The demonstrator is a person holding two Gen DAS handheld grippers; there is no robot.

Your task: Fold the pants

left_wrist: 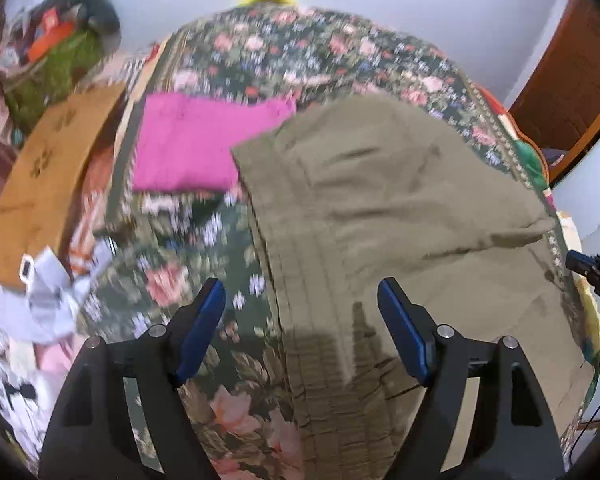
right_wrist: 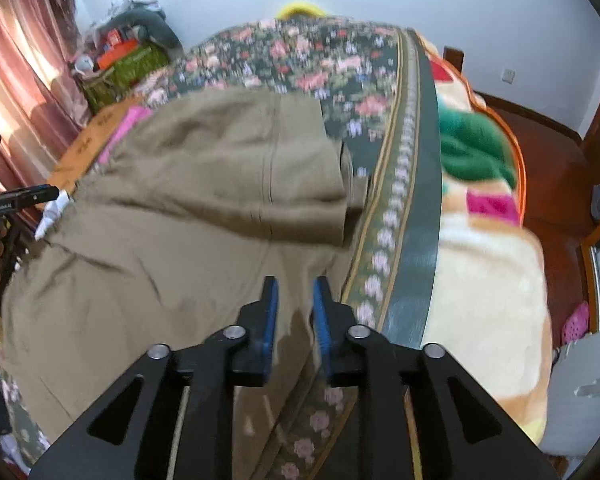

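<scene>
Olive pants (left_wrist: 400, 208) spread on the floral bed (left_wrist: 300, 52), far end folded back, left gripper (left_wrist: 300, 304) jaws wide apart above the waistband, right gripper (right_wrist: 294, 300) jaws narrowly apart, empty, pink cloth (left_wrist: 196, 144) beside.

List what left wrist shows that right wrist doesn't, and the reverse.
Left wrist only: the magenta folded cloth in full, beside the pants, and its own left gripper with fingers spread wide. Right wrist only: the pink curtain, the cream and green blanket off the bed's right side, and the right gripper, fingers close together with a narrow gap. Both: the olive pants partly folded on the floral bedspread.
</scene>
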